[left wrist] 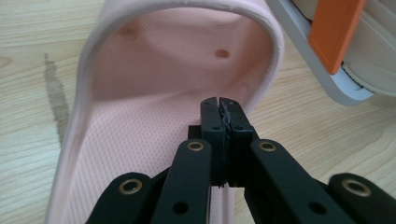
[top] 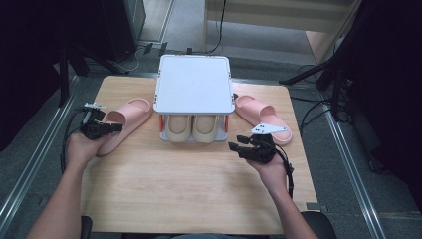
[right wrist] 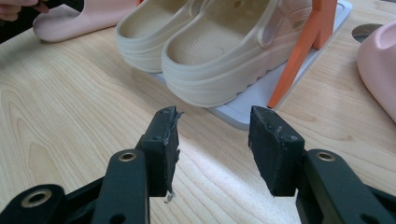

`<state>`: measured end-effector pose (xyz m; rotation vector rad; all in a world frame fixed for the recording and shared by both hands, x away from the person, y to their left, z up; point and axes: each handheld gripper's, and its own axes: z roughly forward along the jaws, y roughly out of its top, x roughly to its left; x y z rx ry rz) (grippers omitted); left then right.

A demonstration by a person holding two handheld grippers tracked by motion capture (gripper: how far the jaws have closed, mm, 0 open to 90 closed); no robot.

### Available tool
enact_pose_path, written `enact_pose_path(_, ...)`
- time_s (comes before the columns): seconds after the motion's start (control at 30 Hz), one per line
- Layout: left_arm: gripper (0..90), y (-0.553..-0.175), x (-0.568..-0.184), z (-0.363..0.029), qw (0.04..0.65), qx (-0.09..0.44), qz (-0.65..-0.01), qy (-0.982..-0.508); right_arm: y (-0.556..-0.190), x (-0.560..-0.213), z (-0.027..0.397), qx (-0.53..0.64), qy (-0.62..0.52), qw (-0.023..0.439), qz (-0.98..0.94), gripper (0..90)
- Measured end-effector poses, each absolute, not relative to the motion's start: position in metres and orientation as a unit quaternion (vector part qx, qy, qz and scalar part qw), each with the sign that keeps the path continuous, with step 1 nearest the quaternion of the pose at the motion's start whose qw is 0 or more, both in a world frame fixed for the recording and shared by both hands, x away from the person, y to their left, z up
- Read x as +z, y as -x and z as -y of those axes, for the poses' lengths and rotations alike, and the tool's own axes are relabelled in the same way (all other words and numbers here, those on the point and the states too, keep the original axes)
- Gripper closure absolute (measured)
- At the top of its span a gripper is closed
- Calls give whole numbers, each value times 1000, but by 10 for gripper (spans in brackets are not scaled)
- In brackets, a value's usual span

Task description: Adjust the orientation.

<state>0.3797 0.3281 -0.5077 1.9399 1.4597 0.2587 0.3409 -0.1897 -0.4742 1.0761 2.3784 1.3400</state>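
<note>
1. On the wooden table stands a small shoe rack with a flat white top.
2. Two cream clogs sit side by side on its bottom shelf.
3. A pink slipper lies on the table just left of the rack.
4. The left gripper is at the slipper's near end. Its jaws are pressed tight together with nothing between them, right over the slipper's heel.
5. Another pink slipper lies just right of the rack.
6. The right gripper hangs over the table in front of the rack. Its jaws stand apart and hold nothing.
</note>
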Motion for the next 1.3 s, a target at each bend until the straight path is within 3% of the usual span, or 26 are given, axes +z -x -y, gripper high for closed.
enact_pose_path(0.57,848,-386,-508,-301,353,91,-556,-747,-345,-475,181,454,-356,98,-811,535)
enact_pose_path(0.97,494,-364,-480,-322,367,107,-564,-732,-345,-475,185,454,-361,99,-808,536)
enact_pose_path(1.3,414,-365,-481,-347,366,124,-591,-708,-344,-476,188,451,-366,104,-807,536)
